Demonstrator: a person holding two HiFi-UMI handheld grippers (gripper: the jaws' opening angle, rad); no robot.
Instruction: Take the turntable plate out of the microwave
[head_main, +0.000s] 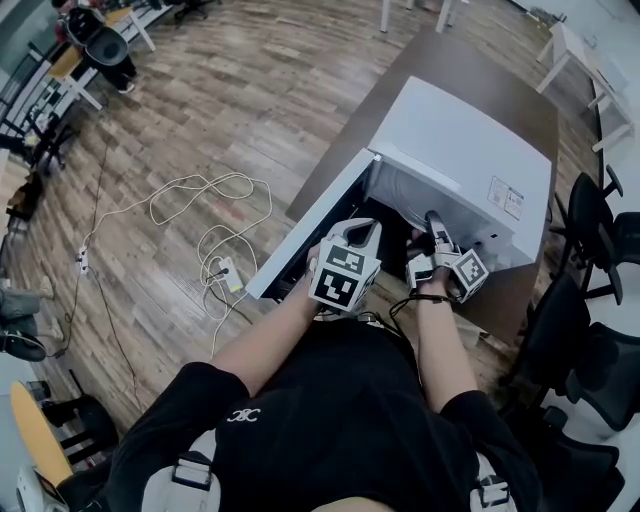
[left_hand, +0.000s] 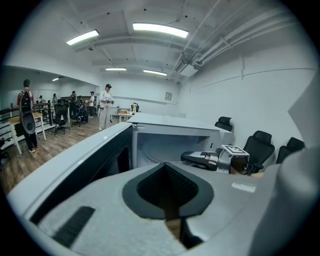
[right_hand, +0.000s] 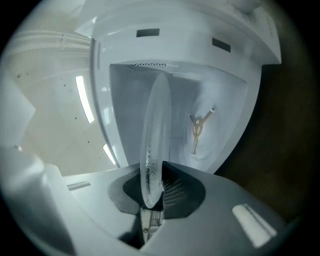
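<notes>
Here the brown worktop (head_main: 450, 60) carries a white microwave (head_main: 470, 150) at its near edge, door (head_main: 310, 230) open; the glass turntable plate (right_hand: 155, 135) is inside the cavity, rim clamped in the right gripper's (head_main: 433, 225) jaws, while the left gripper's (head_main: 362, 235) jaws meet empty

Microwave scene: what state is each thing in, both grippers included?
White microwave: door swung open.
Clear glass turntable plate: clamped at its rim, tilted off its support.
Beige three-arm support: bare on the cavity floor.
Right gripper: shut on the plate.
Left gripper: shut, empty.
</notes>
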